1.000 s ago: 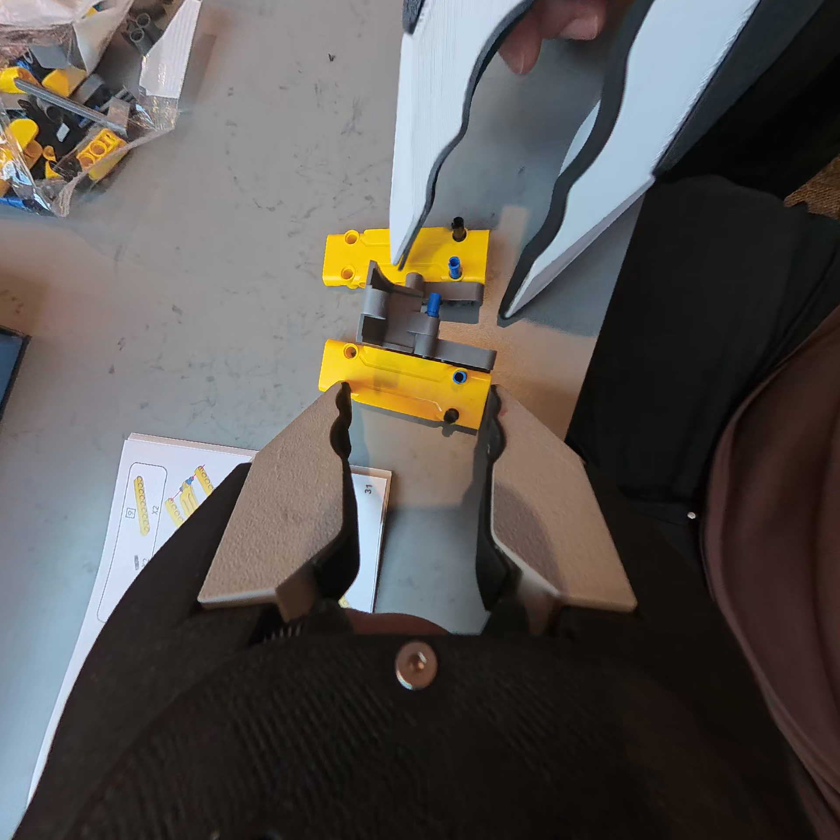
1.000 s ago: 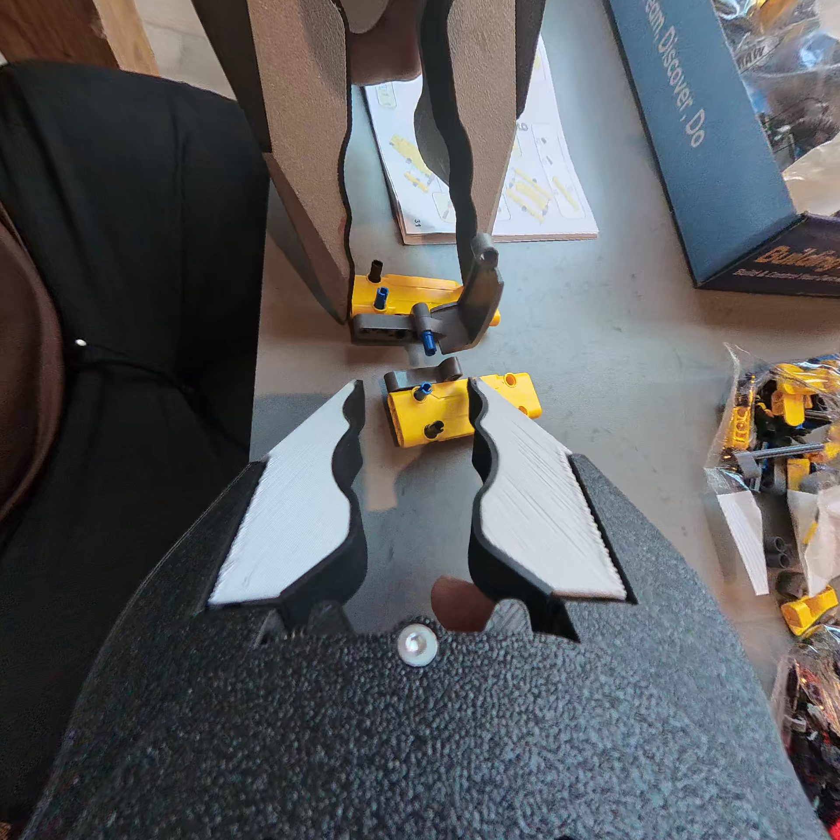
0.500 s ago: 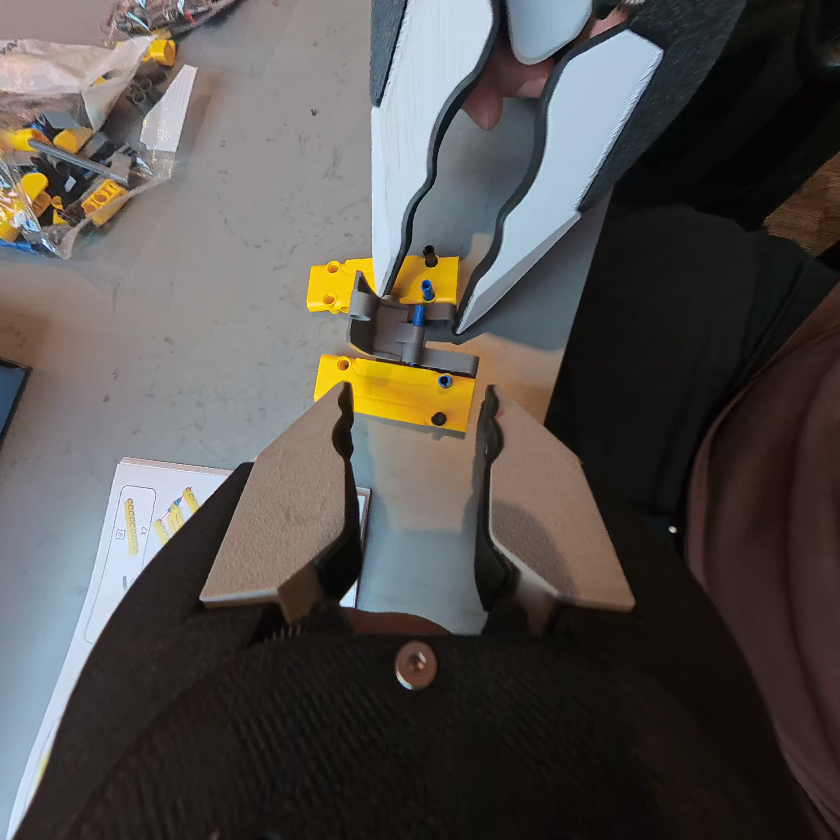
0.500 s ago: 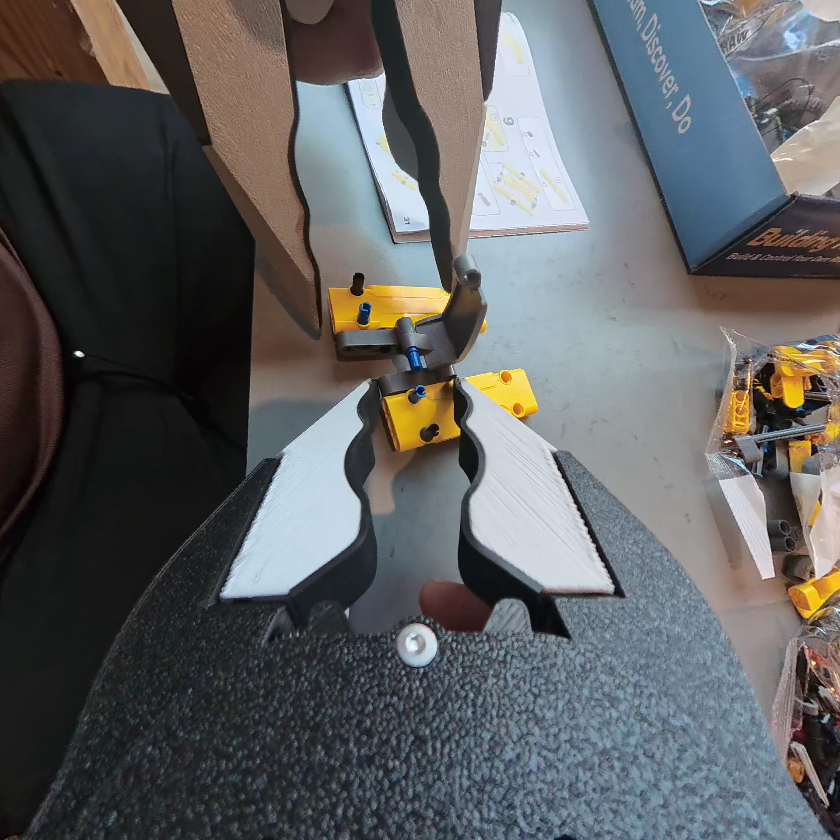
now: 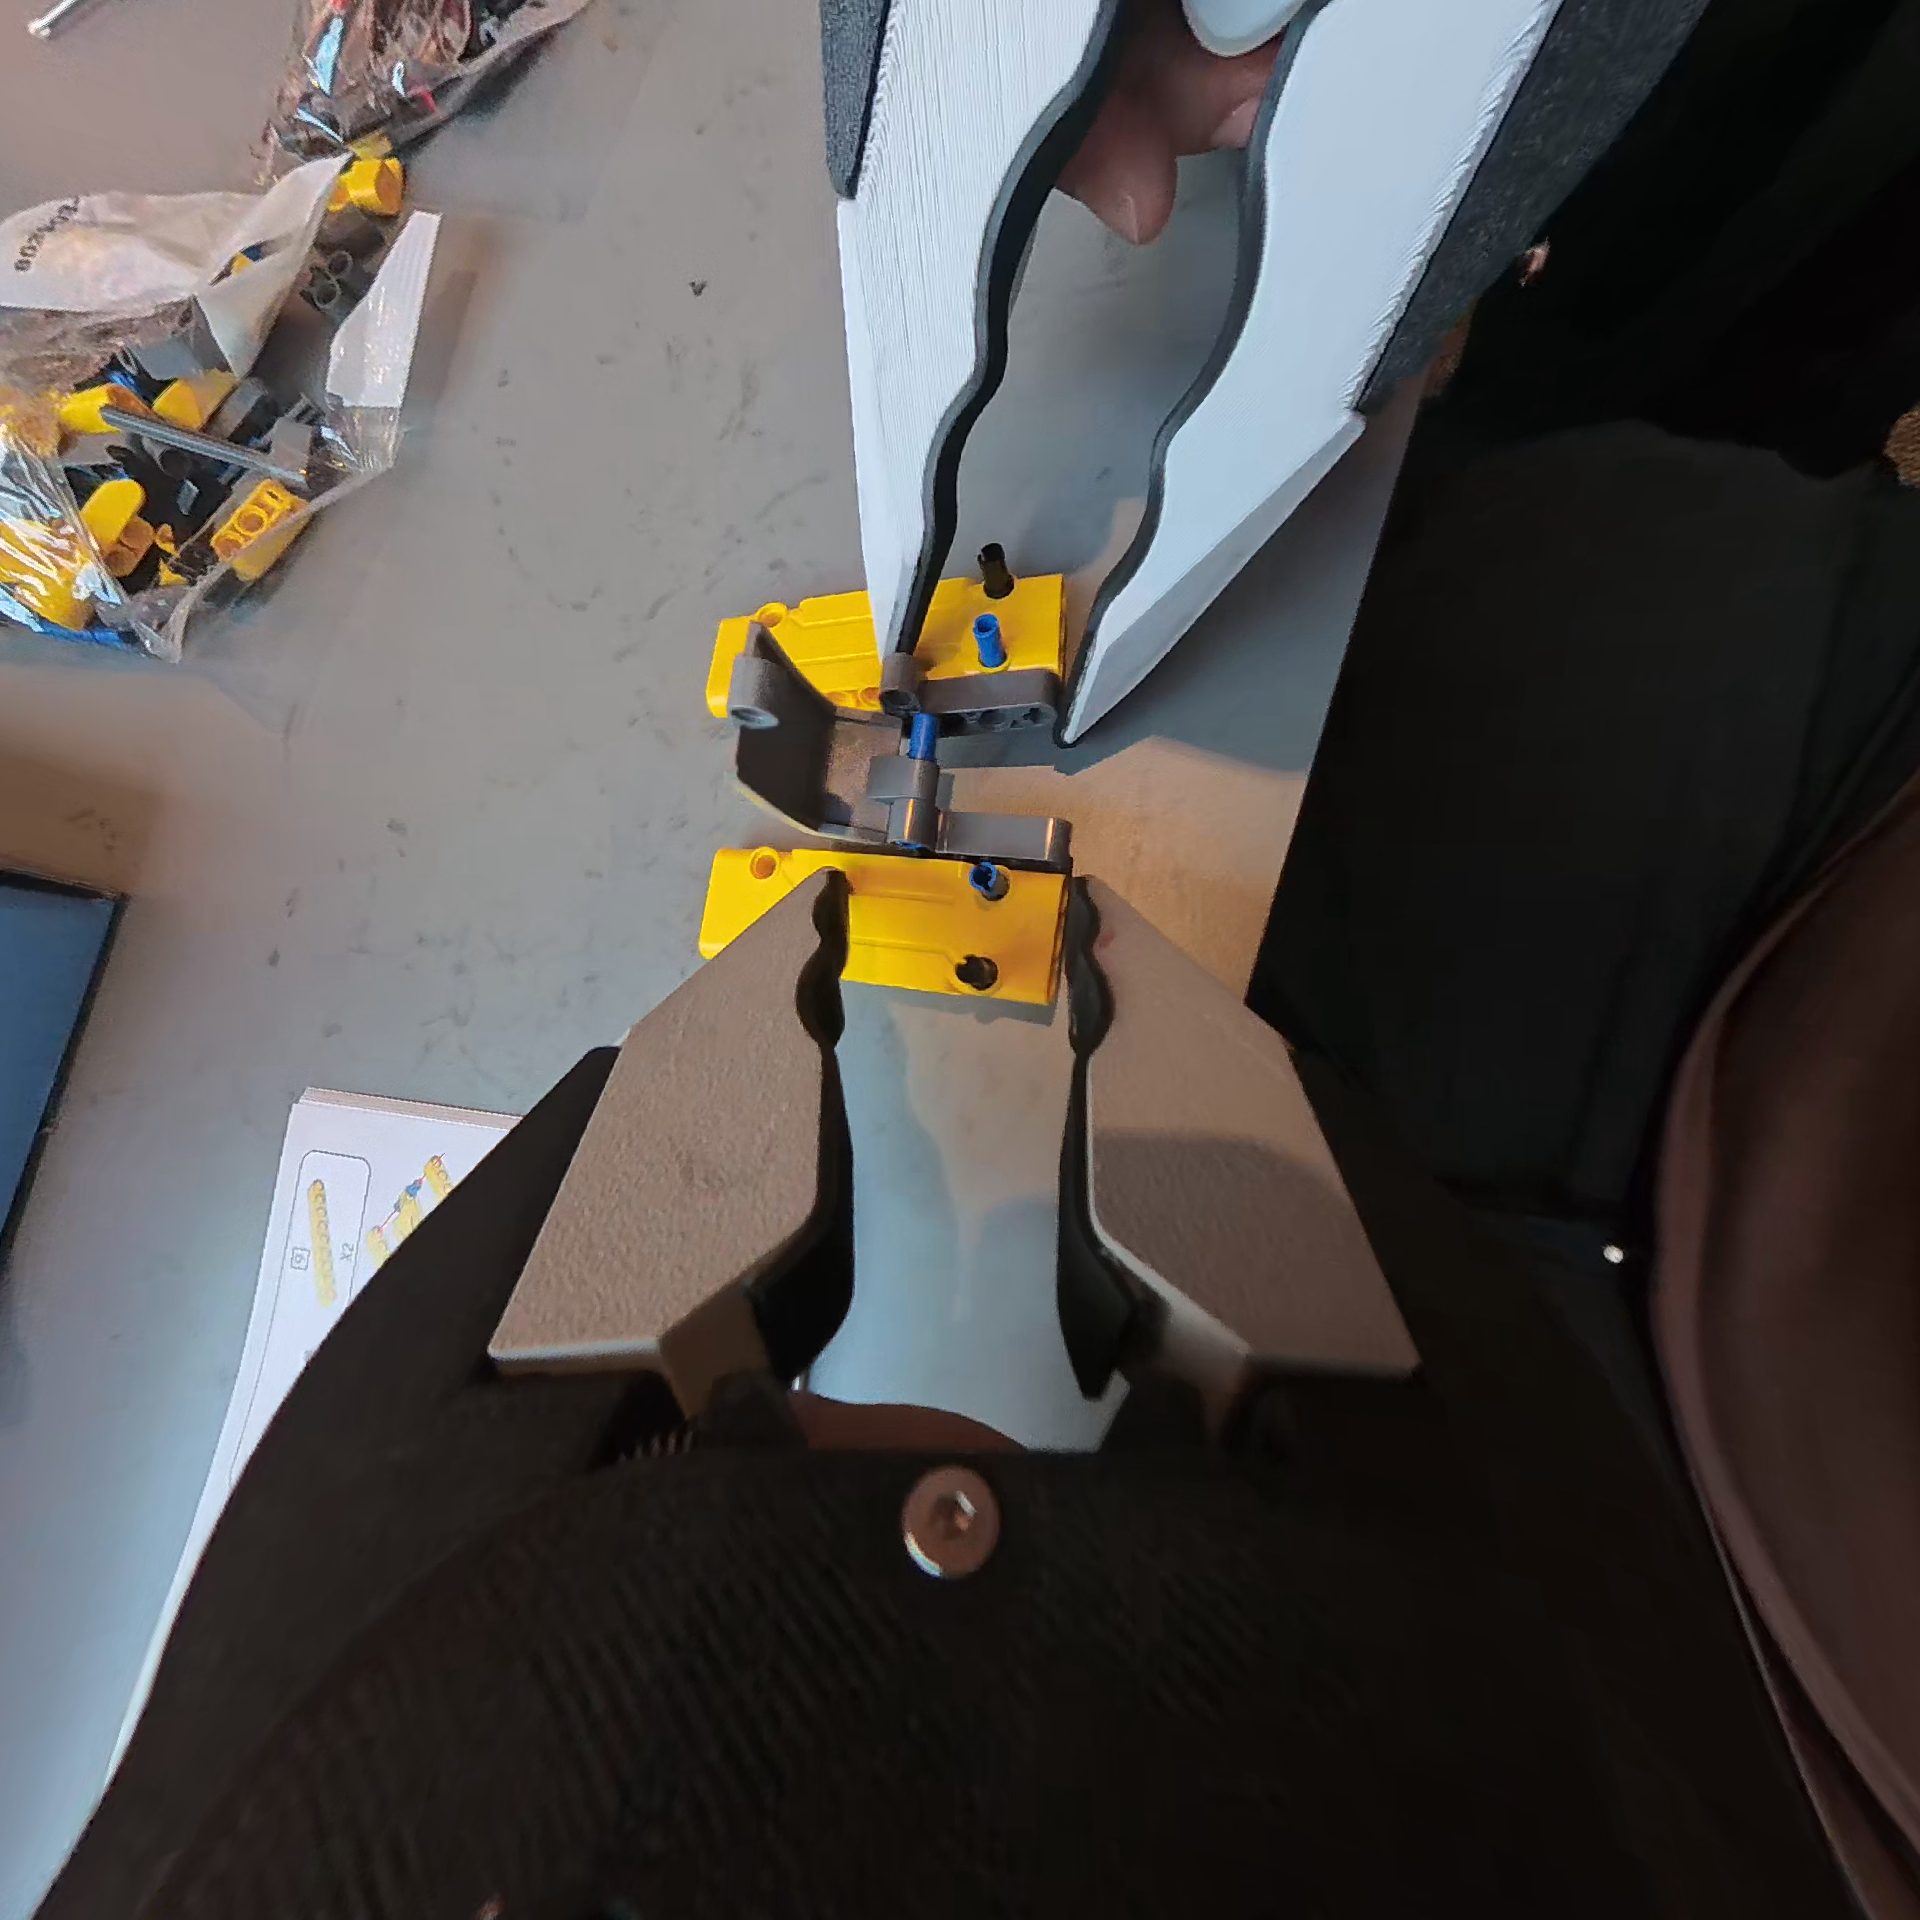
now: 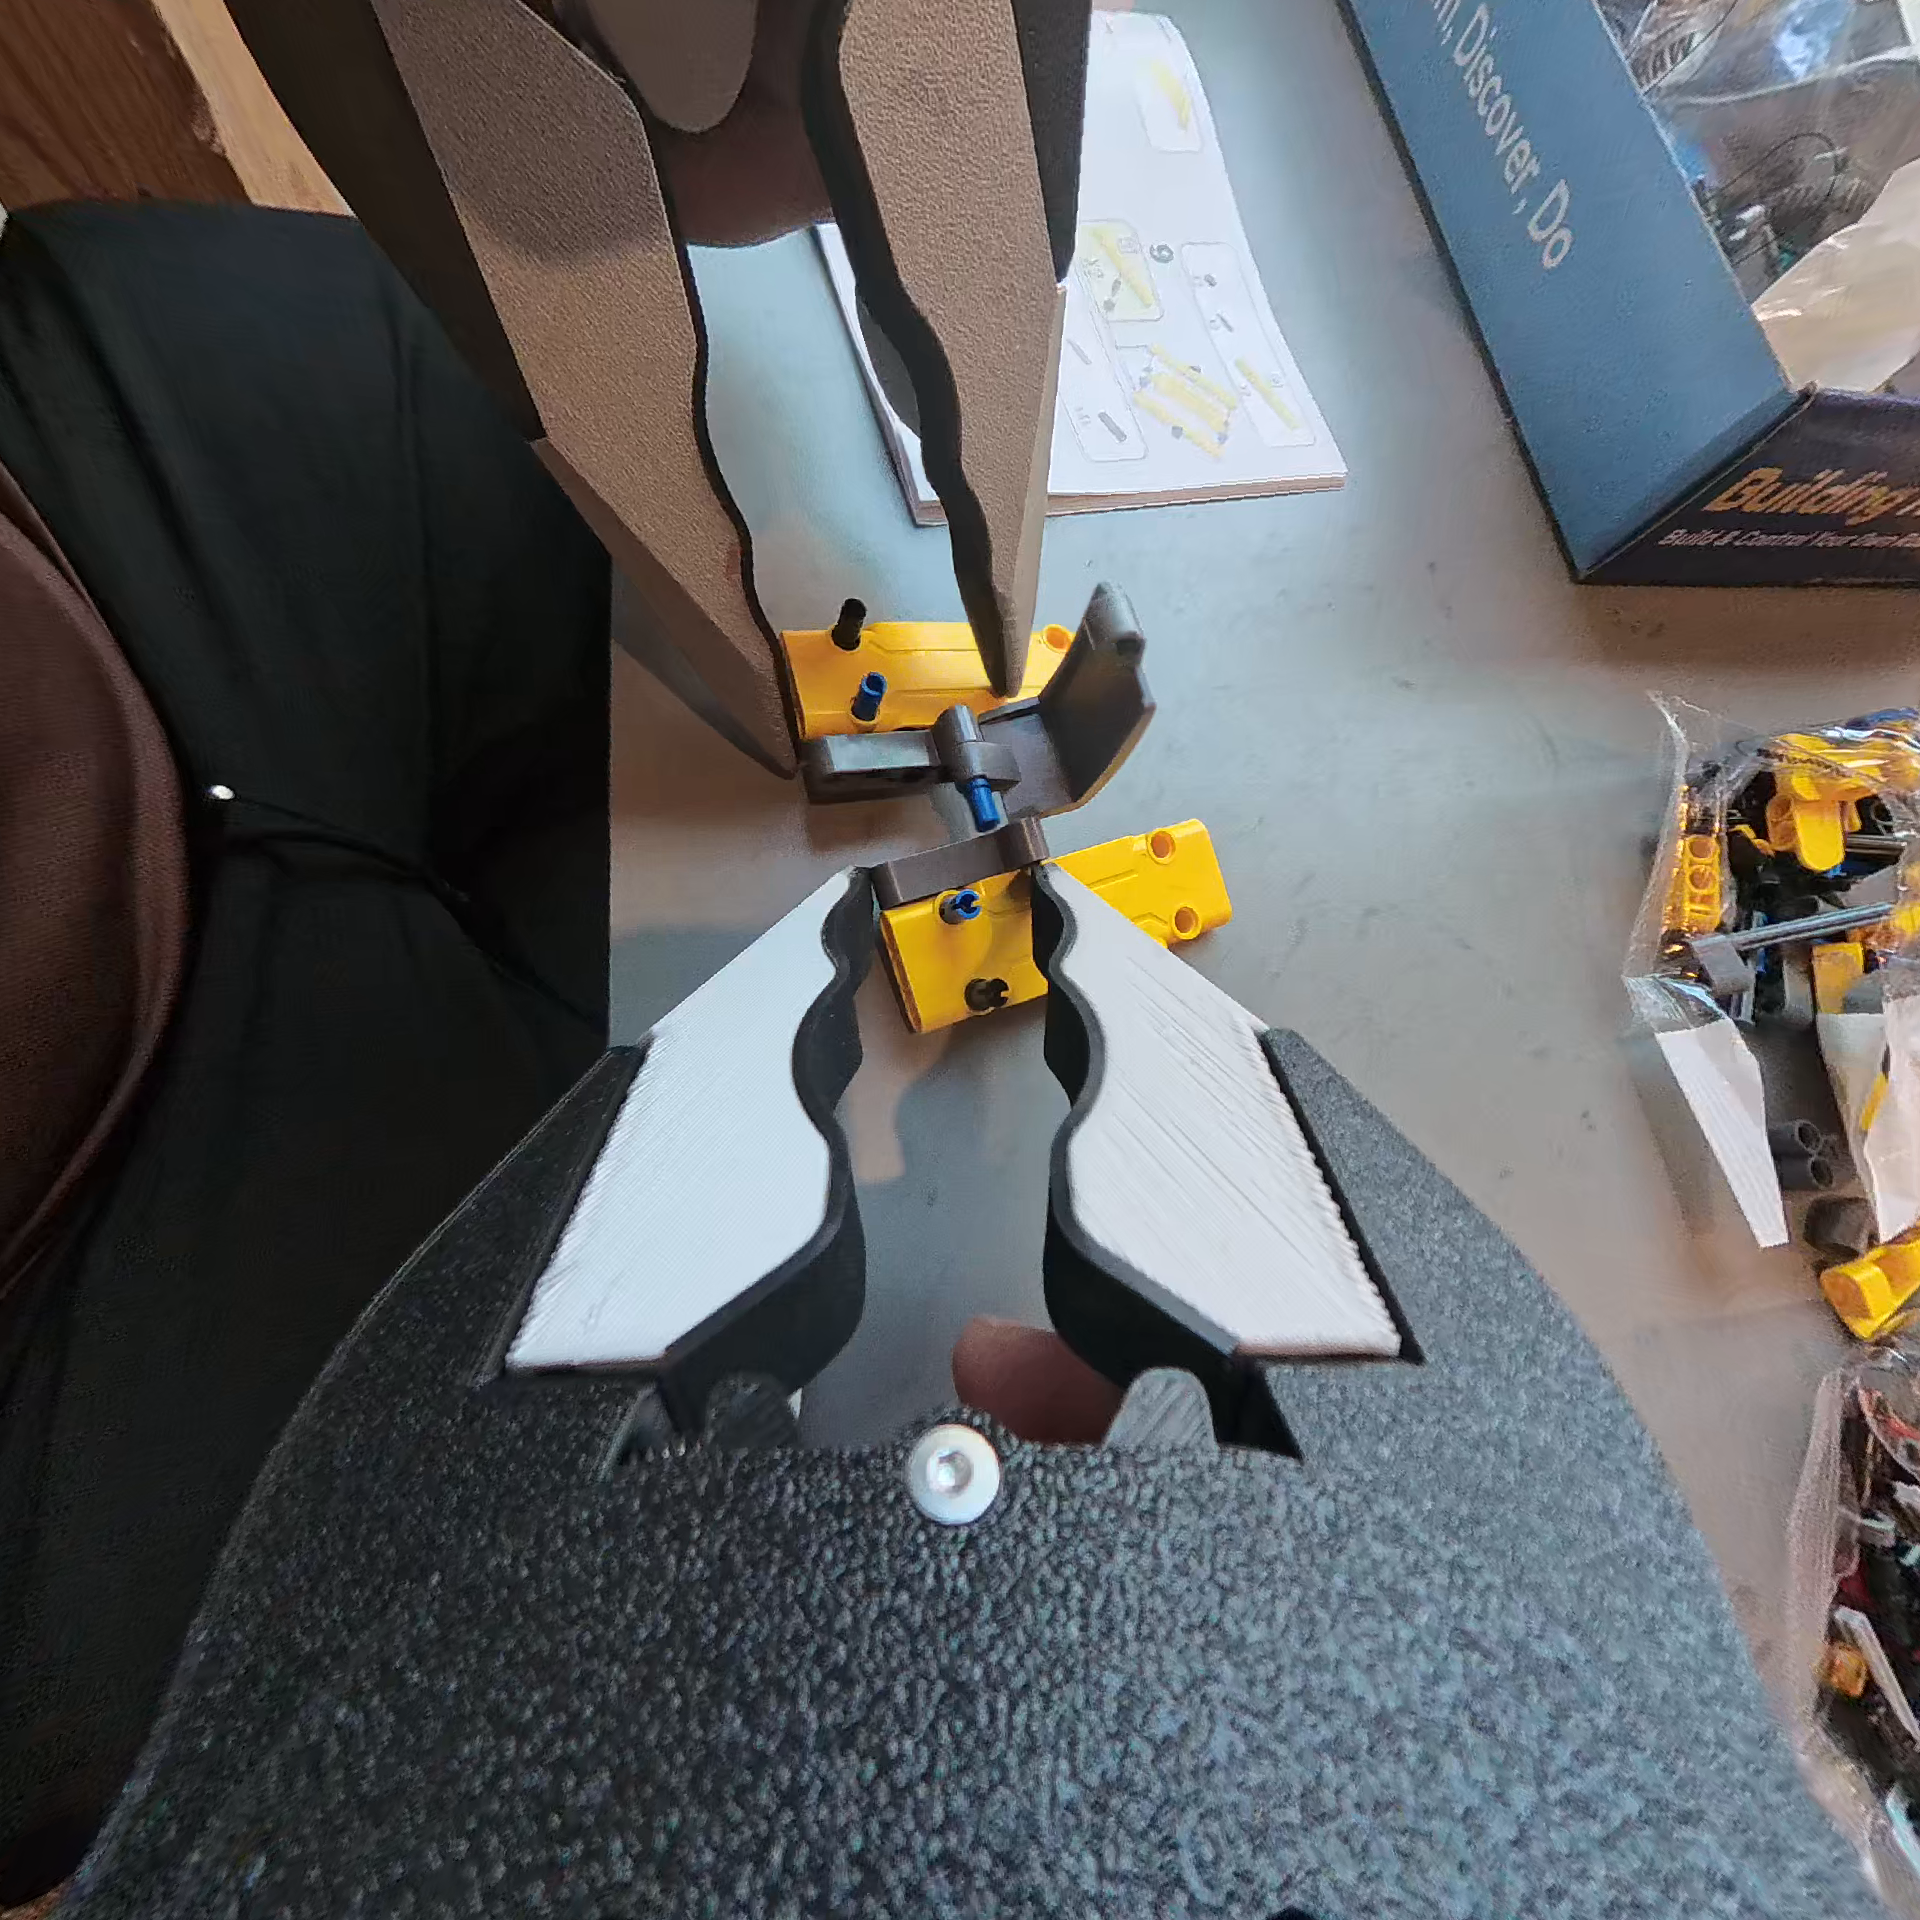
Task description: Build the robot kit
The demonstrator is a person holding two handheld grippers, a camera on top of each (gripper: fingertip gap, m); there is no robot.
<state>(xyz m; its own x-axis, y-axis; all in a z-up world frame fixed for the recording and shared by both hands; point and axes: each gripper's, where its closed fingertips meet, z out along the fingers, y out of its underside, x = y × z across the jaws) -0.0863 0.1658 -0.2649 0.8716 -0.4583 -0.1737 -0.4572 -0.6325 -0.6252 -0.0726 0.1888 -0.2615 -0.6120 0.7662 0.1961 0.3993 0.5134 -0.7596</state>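
Two smooth plastic blocks lie on the grey table (image 5: 520,520), each with a dark grey part (image 5: 790,748) on it. A small blue pin (image 5: 918,732) sits between the parts.

The left hand-held gripper (image 5: 956,904) is around one yellow block (image 5: 914,935). The right hand-held gripper (image 6: 951,894) is around the other block (image 6: 1132,883). I cannot tell if either squeezes.

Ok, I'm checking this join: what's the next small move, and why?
Probably nudge the right gripper, straddling its yellow panel, toward the left gripper: the blue pin between them shows bare, so the halves look unseated.
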